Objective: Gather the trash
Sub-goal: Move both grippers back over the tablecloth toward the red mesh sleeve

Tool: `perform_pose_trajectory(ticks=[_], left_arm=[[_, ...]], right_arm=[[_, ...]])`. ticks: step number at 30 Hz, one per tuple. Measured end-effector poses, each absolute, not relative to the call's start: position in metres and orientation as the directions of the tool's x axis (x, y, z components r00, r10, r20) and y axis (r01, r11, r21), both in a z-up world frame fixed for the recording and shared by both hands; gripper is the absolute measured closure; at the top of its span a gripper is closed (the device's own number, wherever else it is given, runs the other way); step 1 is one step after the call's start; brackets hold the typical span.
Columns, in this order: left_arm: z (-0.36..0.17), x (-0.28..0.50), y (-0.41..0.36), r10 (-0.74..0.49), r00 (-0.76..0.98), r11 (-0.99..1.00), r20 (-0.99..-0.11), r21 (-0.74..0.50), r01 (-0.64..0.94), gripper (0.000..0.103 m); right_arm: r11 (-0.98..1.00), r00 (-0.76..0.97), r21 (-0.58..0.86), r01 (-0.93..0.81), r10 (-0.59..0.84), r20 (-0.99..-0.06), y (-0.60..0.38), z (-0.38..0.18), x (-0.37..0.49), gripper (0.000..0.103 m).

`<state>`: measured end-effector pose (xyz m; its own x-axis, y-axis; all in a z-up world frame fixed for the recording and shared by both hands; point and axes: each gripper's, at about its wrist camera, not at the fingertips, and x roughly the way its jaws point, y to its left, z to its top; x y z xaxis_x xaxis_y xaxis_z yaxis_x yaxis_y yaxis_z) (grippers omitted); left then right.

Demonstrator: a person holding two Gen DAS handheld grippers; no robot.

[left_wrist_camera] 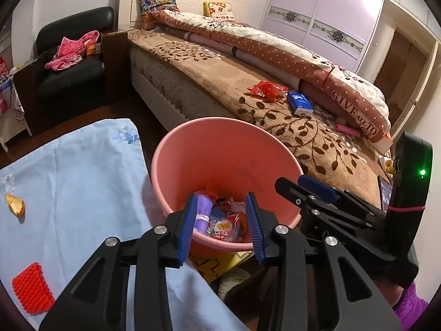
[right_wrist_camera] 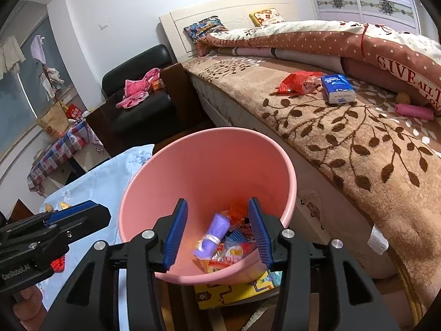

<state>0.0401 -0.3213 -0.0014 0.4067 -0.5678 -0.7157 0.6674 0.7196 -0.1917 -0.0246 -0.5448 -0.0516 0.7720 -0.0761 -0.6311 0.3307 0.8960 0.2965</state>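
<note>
Now we hold both tongs, left (left_wrist_camera: 222, 226) and right (right_wrist_camera: 217, 234), parted and empty over the pink bin (right_wrist_camera: 209, 162), which already holds wrappers (right_wrist_camera: 231, 253). Left to collect: a red packet (left_wrist_camera: 266, 89) on the bed (left_wrist_camera: 220, 82) at 1 o'clock, scraps on the blue cloth (left_wrist_camera: 71, 182) at 9. Above the rim, room is open.

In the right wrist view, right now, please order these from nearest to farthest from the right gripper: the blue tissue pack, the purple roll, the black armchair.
From the right gripper:
1. Purple roll, inside the pink bin, just beyond the fingertips.
2. Blue tissue pack, on the bed, upper right.
3. Black armchair, beside the headboard, upper left.
</note>
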Motion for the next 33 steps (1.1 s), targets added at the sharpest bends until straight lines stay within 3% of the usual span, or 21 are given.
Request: perform_pose_trajectory(ticks=[22, 25, 33], left_arm=[[0.001, 0.042, -0.245, -0.536, 0.453, 0.778, -0.713, -0.208, 0.593, 0.065], [0.001, 0.042, -0.230, -0.527, 0.468, 0.792, -0.710, -0.209, 0.574, 0.055], [0.002, 0.044, -0.185, -0.501, 0.507, 0.828, -0.701, -0.217, 0.518, 0.054]], right_arm=[[0.928, 0.823, 0.330, 0.173, 0.048, -0.566, -0.494, -0.027, -0.022, 0.057], [0.934, 0.827, 0.324, 0.149, 0.062, -0.559, -0.484, -0.023, -0.021, 0.057], [0.944, 0.824, 0.315, 0.100, 0.099, -0.557, -0.459, -0.017, -0.019, 0.057]])
